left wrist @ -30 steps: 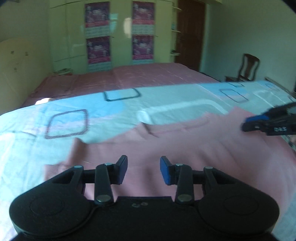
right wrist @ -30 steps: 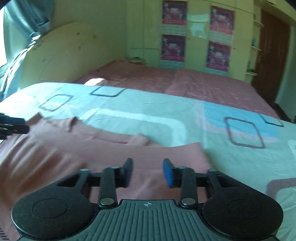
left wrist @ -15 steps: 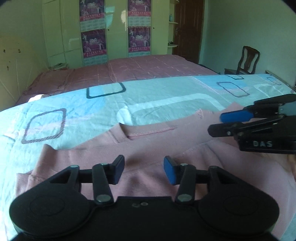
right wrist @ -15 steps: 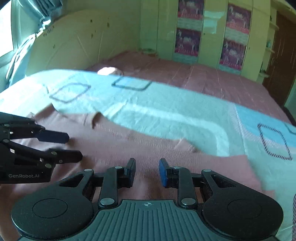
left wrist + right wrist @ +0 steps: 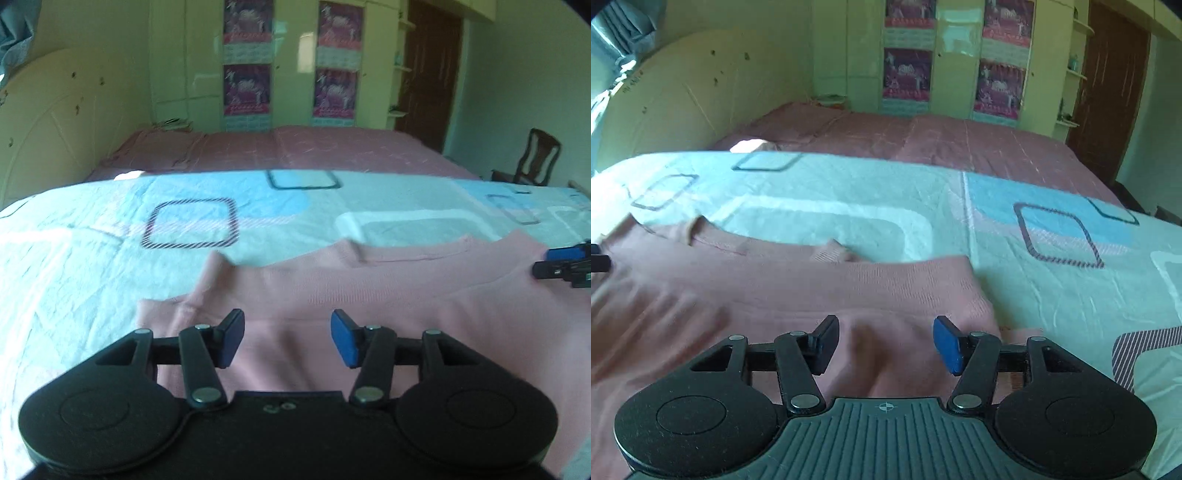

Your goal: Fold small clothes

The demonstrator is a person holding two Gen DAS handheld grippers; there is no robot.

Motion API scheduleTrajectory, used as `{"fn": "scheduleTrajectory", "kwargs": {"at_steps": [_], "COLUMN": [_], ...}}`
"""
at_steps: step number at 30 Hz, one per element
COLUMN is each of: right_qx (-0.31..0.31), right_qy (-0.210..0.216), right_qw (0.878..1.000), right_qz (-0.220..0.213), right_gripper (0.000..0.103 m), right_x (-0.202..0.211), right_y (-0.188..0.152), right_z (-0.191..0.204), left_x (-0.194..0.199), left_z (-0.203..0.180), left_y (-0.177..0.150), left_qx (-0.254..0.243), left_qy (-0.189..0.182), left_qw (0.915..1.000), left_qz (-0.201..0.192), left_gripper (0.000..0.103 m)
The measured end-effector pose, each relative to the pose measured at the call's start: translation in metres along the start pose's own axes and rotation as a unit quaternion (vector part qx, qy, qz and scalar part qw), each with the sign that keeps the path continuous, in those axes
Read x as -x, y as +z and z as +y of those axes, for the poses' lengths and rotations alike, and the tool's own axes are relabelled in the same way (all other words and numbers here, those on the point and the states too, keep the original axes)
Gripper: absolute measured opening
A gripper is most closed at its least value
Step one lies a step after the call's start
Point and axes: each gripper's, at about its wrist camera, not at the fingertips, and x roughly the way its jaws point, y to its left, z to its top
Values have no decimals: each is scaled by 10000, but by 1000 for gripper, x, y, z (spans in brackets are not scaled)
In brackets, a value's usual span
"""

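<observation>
A pink knit top (image 5: 388,291) lies spread flat on the patterned bedsheet (image 5: 184,221), neckline at the far side. My left gripper (image 5: 287,341) is open and empty, low over the top's left part. My right gripper (image 5: 884,345) is open and empty over the top's (image 5: 775,291) right part, near its right edge. The right gripper's tips (image 5: 561,264) show at the far right of the left wrist view. The left gripper's tip (image 5: 598,260) shows at the left edge of the right wrist view.
The sheet (image 5: 1052,258) extends to the right of the top. A pink bedspread (image 5: 295,151) covers the far half of the bed. A headboard (image 5: 683,103) stands at the left, wardrobes with posters (image 5: 291,62) behind, a wooden chair (image 5: 535,162) at the right.
Both grippers have moved apart, left one to the left and right one to the right. Both jaws have opened wider. The top lies much as before.
</observation>
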Motion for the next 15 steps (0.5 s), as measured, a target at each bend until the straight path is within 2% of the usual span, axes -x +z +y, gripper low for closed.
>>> {"fn": "scheduleTrajectory", "kwargs": {"at_steps": [2, 3, 4, 6, 7, 8, 9, 10, 12, 13, 15], "right_qx": [128, 184, 262, 518, 606, 627, 577, 533, 472, 507, 703], "right_qy": [412, 552, 665, 589, 462, 393, 359, 330, 471, 501, 517], "right_qw": [9990, 9983, 9974, 9961, 9963, 9969, 9973, 9976, 9978, 9975, 9960], "right_qz": [-117, -85, 12, 400, 409, 271, 288, 308, 42, -33, 167], "right_gripper": [53, 44, 39, 39, 39, 39, 39, 39, 39, 39, 39], "right_x": [20, 25, 25, 11, 5, 5, 5, 8, 25, 31, 28], "right_y": [-6, -10, -17, -35, -44, -50, -49, -45, -41, -43, -54], "right_z": [26, 38, 52, 72, 77, 79, 80, 81, 81, 84, 93], "left_x": [15, 19, 19, 9, 2, 2, 3, 7, 20, 27, 27], "left_z": [-31, -44, -56, -77, -86, -91, -93, -92, -89, -92, -106], "left_y": [-8, -14, -21, -37, -48, -54, -52, -48, -43, -44, -52], "left_qx": [-164, -137, -69, -159, -279, -400, -417, -356, -179, -210, -514], "left_qy": [-247, -375, -508, -557, -386, -270, -233, -269, -463, -548, -466], "left_qw": [9995, 9992, 9987, 9980, 9983, 9986, 9986, 9987, 9987, 9983, 9975], "left_qz": [-94, -86, -28, 266, 325, 215, 237, 262, 111, 48, 122], "left_gripper": [50, 50, 50, 51, 53, 55, 55, 55, 54, 56, 55]}}
